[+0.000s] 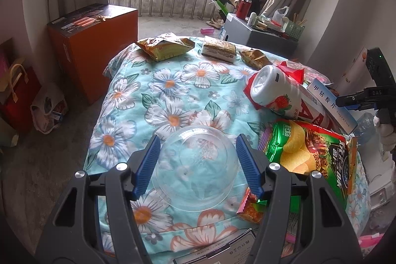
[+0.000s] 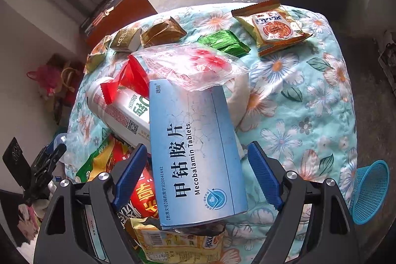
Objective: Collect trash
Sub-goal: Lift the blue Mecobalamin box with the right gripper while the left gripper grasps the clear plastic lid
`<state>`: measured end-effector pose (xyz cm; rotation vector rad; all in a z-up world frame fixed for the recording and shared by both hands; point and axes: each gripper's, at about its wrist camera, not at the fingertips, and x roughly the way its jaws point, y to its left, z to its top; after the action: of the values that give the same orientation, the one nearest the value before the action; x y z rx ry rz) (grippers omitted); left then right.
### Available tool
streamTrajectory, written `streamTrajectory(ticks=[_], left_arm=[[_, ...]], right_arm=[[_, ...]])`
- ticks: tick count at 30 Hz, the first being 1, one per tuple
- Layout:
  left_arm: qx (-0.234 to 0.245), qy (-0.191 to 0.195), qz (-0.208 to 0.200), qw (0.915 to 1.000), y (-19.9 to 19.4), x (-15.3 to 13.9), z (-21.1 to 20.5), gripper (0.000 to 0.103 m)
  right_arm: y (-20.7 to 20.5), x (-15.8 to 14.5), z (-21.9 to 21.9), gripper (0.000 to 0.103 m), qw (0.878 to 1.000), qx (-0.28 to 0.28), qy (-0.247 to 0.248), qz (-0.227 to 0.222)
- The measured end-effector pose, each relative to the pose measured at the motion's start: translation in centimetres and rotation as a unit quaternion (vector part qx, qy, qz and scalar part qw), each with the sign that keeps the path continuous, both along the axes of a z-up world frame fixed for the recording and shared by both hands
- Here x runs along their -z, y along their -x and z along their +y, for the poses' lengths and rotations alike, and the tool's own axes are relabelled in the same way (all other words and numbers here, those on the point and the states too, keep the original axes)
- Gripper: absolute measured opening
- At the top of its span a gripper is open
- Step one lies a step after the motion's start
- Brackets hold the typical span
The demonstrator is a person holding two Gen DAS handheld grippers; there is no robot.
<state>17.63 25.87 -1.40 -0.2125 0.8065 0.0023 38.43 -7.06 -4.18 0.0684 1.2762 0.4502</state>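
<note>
A clear plastic bowl [image 1: 195,165] lies upside down on the floral cloth [image 1: 173,81]. My left gripper [image 1: 198,137] has its blue pads against both sides of the bowl. In the right wrist view, a blue medicine box [image 2: 195,152] rests on a heap of trash. That heap holds a white strawberry bottle [image 2: 118,110], a red wrapper [image 2: 128,81] and a clear plastic bag [image 2: 193,63]. My right gripper [image 2: 198,147] stands open astride the box, with a gap at its right pad. A green chip bag [image 1: 309,147] lies beside the bowl.
Snack packets [image 1: 165,46] lie along the far edge of the cloth, with a noodle packet [image 2: 274,26] and a green packet [image 2: 222,41] nearby. A blue plastic basket [image 2: 368,192] sits at the right edge. An orange box [image 1: 94,46] stands on the floor to the left.
</note>
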Motion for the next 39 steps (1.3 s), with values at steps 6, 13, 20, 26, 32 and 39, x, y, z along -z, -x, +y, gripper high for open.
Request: streamTrajectory(ticks=[6,13,20,26,32,39], left_arm=[[-0.001,0.002,-0.008,1.0000,0.4,-0.6,0.1,0.060],[-0.003,0.001,-0.018,0.9998,0.9,-1.4,0.3,0.060],[-0.002,0.001,-0.029,0.9996,1.8,-2.4,0.0,0.060],[0.001,-0.002,-0.038,0.9993,2.9,-3.6,-0.6,0.060],[0.014,-0.002,-0.048,0.9987,4.3,-5.2,-1.8,0.060],[0.045,-0.004,-0.062,0.9971,5.6,-7.5,-4.5,0.060]], right_arm=[[-0.3,1.1,0.5,0.081,1.000,-0.019,0.017,0.010],[0.3,0.6,0.8,0.073,0.999,-0.023,0.025,-0.003],[1.9,-0.7,0.7,0.072,0.999,-0.031,0.030,-0.019],[3.3,-1.5,-0.3,0.072,0.999,-0.026,0.013,-0.017],[5.5,-2.3,-1.9,0.072,1.000,-0.017,-0.014,-0.016],[8.2,-3.4,-4.5,0.072,0.998,-0.001,-0.057,-0.018]])
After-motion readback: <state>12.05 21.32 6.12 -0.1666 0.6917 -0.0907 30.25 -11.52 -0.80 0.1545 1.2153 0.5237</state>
